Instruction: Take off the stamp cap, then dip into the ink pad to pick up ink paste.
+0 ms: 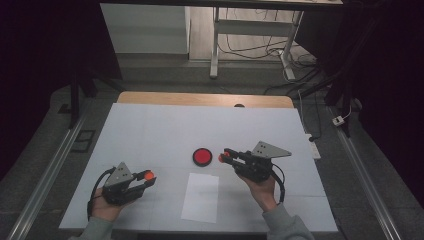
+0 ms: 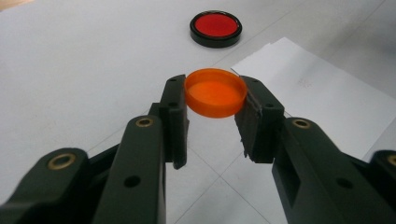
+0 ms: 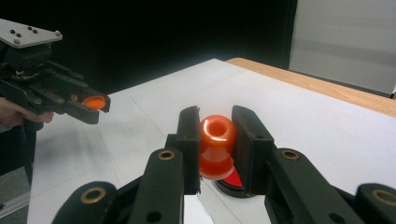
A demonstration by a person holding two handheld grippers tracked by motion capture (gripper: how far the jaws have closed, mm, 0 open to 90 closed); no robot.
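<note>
A: Orange cap (image 2: 215,92), where is it and why?
B: Pinched rim-to-rim in the left gripper (image 2: 212,100), jaws closed on it, held flat and off the table. It's to the near left of the red pad (image 1: 202,156), well apart. Flat hold probably keeps it ready to go onto something.

A: Right gripper (image 3: 217,140)?
B: Closed on a small orange bottle (image 3: 217,144), clamped at its neck, mouth pointing away from the jaws. It sits just beside the red pad, on its right, hanging just over the pad's edge in the right gripper view.

A: So cap meets bottle?
B: My guess: the mouth faces the left side, so cap can come across.

A: Paper (image 1: 200,197)?
B: Lies flat, just near side of the red pad, untouched.
</note>
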